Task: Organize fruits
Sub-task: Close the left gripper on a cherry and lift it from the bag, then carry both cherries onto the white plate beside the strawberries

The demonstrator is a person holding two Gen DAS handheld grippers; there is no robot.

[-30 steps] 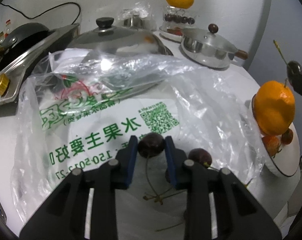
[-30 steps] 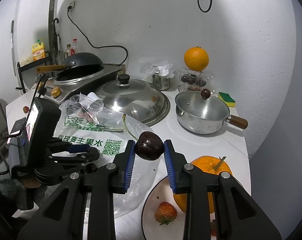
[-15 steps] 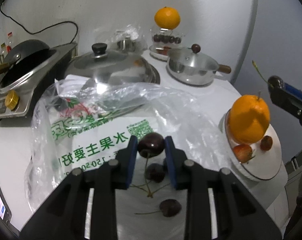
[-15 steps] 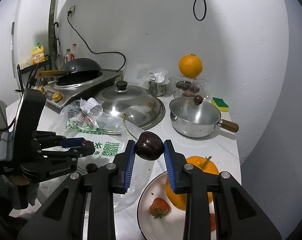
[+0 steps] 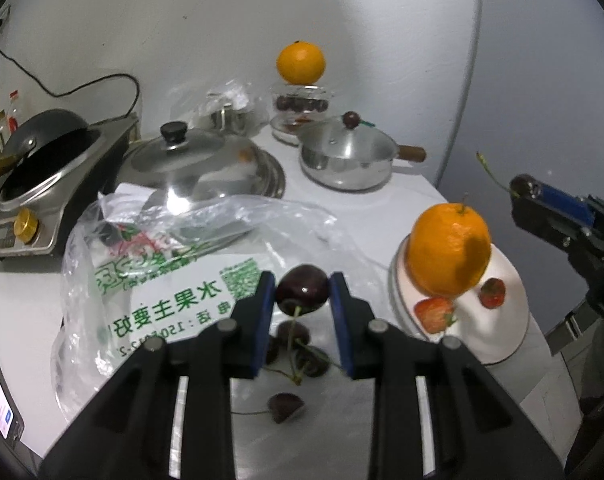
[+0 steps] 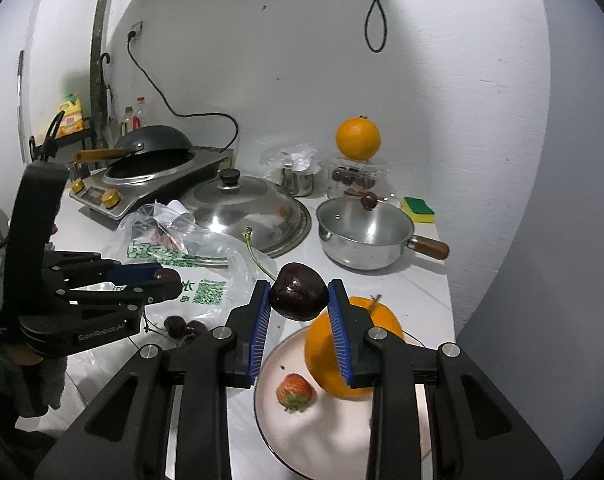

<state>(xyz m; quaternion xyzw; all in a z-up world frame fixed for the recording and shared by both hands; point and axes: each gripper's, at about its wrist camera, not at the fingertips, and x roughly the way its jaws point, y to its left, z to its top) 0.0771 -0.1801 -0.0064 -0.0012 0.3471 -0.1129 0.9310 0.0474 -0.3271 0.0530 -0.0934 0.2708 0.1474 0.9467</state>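
Note:
My left gripper [image 5: 302, 294] is shut on a dark cherry [image 5: 302, 289], held above the plastic bag [image 5: 173, 280]; it shows in the right wrist view [image 6: 167, 276] too. Several loose cherries [image 5: 302, 350] lie on the counter below it. My right gripper [image 6: 298, 300] is shut on another dark cherry [image 6: 297, 296], held above the white plate [image 6: 322, 440]. The plate [image 5: 510, 344] carries an orange [image 5: 448, 250] and strawberries [image 5: 434, 314]. The right gripper [image 5: 522, 188] shows at the right of the left wrist view.
A lidded steel pot [image 6: 364, 232], a large pan lid [image 6: 245, 210], a wok on a cooker [image 6: 149, 160], a second orange on a clear cherry box [image 6: 358, 140] and a sponge [image 6: 418, 210] stand behind. The counter edge runs right of the plate.
Both grippers have risen and pulled back from the counter with their cherries still held. More of the wall and counter shows in both views.

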